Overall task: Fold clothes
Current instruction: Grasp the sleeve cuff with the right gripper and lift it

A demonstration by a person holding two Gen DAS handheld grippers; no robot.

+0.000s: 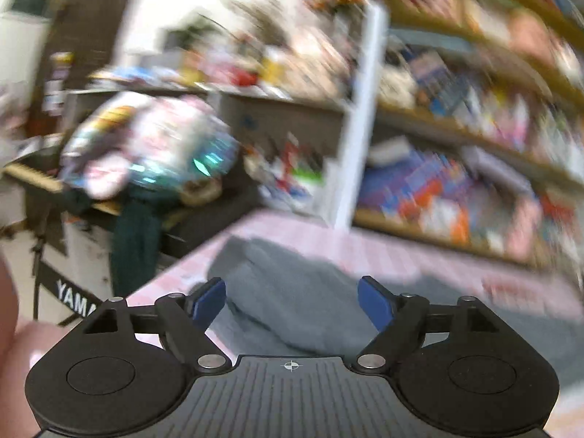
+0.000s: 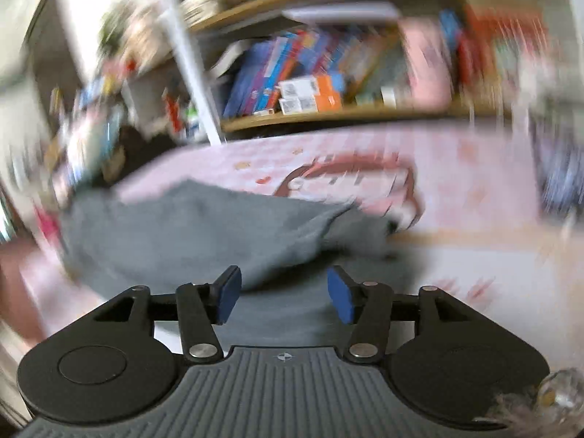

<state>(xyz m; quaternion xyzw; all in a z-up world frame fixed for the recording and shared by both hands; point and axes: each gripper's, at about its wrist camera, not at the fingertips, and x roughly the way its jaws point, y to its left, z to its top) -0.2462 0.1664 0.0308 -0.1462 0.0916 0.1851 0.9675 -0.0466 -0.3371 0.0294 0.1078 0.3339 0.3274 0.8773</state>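
Grey garment (image 1: 292,292) is lying rumpled on the pink sheet (image 2: 456,168), just beyond both sets of fingertips; left gripper (image 1: 292,303) is gaping wide, right gripper (image 2: 284,295) narrower, both pinching nothing, likely after a release.

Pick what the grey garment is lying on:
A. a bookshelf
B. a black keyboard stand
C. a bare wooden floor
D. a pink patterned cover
D: the grey garment lies spread over the pink patterned cover, with the bookshelf standing behind it.
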